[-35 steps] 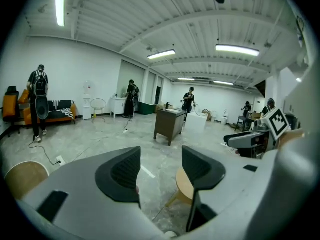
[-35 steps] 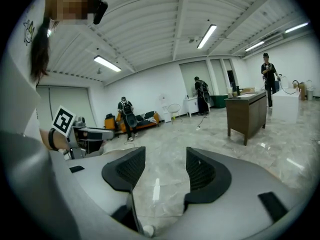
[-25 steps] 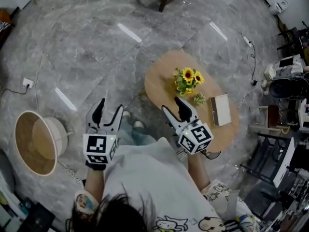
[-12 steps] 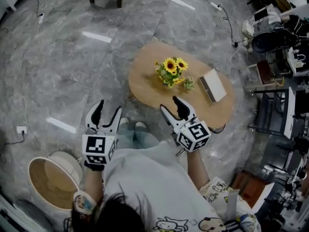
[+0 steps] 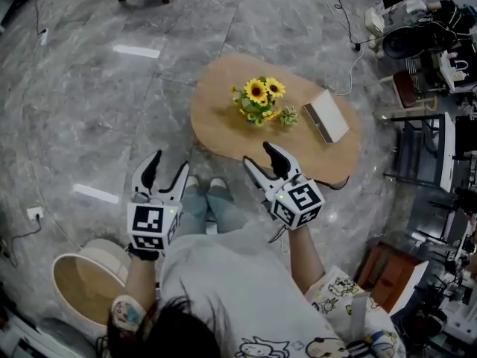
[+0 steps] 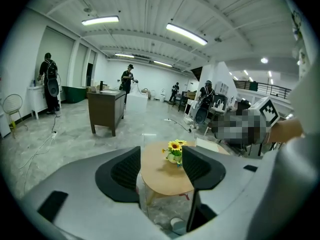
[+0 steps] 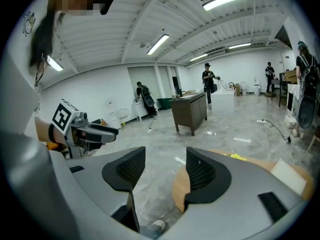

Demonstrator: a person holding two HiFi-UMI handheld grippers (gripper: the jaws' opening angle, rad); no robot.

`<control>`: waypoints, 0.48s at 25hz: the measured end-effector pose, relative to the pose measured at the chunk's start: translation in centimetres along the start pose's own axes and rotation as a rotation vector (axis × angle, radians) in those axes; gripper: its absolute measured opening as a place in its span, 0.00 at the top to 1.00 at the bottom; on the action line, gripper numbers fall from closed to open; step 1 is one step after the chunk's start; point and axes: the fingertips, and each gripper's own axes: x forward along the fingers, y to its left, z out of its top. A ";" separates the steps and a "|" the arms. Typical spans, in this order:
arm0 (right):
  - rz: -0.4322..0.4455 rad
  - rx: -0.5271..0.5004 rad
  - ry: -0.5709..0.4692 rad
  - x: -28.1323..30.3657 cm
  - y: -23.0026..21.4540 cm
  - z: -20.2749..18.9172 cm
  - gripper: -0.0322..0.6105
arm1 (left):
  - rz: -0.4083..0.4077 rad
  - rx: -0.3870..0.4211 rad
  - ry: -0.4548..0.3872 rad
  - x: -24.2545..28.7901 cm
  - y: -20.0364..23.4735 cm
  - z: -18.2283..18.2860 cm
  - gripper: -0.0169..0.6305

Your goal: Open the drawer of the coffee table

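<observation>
An oval wooden coffee table [image 5: 223, 129] stands on the grey marble floor just ahead of my feet; its drawer is not visible from above. My left gripper [image 5: 165, 171] is held open above the floor, left of the table's near edge. My right gripper [image 5: 262, 159] is open too, hovering over the table's near rim. Between the left jaws I see the tabletop [image 6: 165, 171] and its sunflowers [image 6: 174, 148]. The right gripper view catches only the table's edge [image 7: 179, 189] beside the right jaw. Neither gripper holds anything.
A sunflower pot [image 5: 258, 99] and a white box [image 5: 326, 118] sit on the table. A round wicker basket [image 5: 86, 289] lies on the floor at lower left. A dark wooden cabinet [image 6: 106, 109] stands beyond; cables and equipment racks [image 5: 436, 58] crowd the right side. People stand far off.
The head view has swung so the table now sits nearer and more central, with the basket lower left. Both grippers keep their open pose; the right one now overlaps the table's near rim.
</observation>
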 end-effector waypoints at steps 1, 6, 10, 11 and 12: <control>0.002 -0.001 0.004 0.1 0.0 -0.2 0.61 | -0.007 0.003 0.007 0.2 -0.1 -0.3 0.61; 0.015 -0.013 0.036 1.0 0.0 -1.8 0.61 | -0.045 0.009 0.054 1.6 -0.3 -2.2 0.61; 0.012 -0.011 0.058 1.8 -0.5 -3.9 0.61 | -0.071 0.008 0.082 2.8 -0.5 -4.5 0.61; 0.008 -0.007 0.064 1.9 -0.7 -4.5 0.61 | -0.082 0.010 0.086 3.1 -0.7 -4.9 0.61; 0.006 -0.001 0.068 2.0 -0.9 -5.1 0.61 | -0.093 0.012 0.092 3.4 -0.9 -5.4 0.61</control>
